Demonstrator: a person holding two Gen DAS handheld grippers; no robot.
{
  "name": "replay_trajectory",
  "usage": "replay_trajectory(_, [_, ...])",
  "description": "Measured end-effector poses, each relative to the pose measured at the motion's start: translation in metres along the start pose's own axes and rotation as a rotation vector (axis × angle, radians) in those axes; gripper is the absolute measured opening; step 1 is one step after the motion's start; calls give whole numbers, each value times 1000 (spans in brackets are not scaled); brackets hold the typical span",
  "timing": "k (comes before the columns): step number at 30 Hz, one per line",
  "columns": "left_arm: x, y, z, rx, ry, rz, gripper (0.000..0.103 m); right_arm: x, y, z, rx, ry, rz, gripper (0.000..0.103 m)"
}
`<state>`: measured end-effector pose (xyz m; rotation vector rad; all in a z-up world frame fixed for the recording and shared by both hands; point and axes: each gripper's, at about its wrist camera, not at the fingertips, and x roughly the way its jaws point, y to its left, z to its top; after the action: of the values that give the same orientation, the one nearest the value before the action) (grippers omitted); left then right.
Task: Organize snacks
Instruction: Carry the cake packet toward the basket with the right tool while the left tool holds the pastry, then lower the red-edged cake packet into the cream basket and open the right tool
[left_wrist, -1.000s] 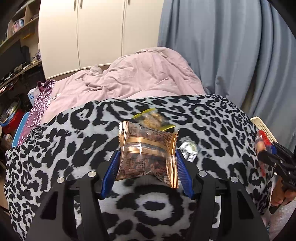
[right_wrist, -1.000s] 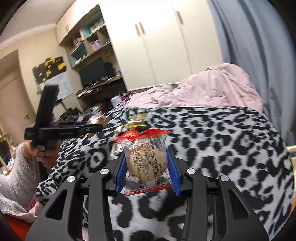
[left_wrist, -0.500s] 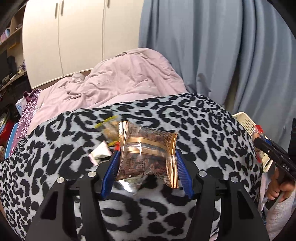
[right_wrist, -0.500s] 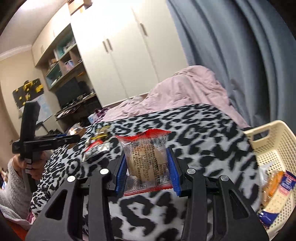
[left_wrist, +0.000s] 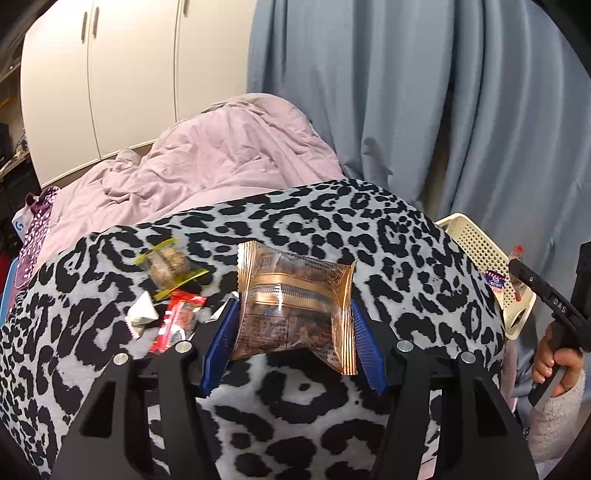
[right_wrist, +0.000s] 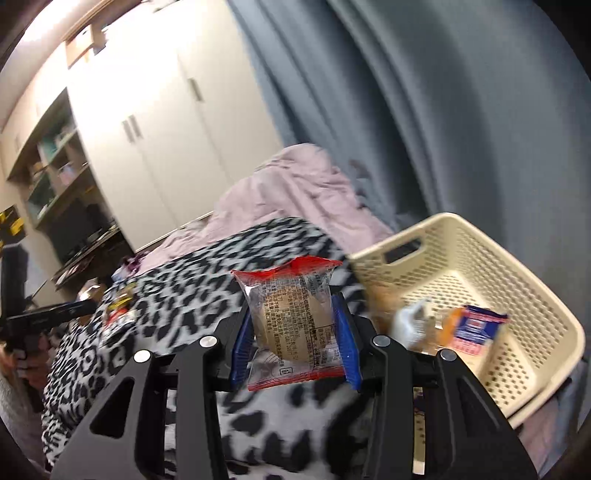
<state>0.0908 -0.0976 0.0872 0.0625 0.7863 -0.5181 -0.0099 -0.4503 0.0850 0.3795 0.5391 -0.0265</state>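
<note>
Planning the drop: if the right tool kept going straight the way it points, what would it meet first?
Probably the leopard-print blanket; the cream basket lies off to its right, though blur makes depth uncertain.

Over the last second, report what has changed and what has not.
Both grippers swung right toward the cream basket, which has come into the right wrist view. The left gripper stays shut on the gold-wrapped snack, the right gripper on the red-edged snack. Loose snacks remain on the leopard blanket.
</note>
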Motion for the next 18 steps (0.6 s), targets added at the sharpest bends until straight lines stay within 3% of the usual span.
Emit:
replay_trajectory(9, [4,-19,3,26,2,-30,60,-8,-38,-3,87,-12,-108,42])
replay_trajectory(18, [8,-33,2,47,9,-53,60,6,-59,-2,150,10,-137,42])
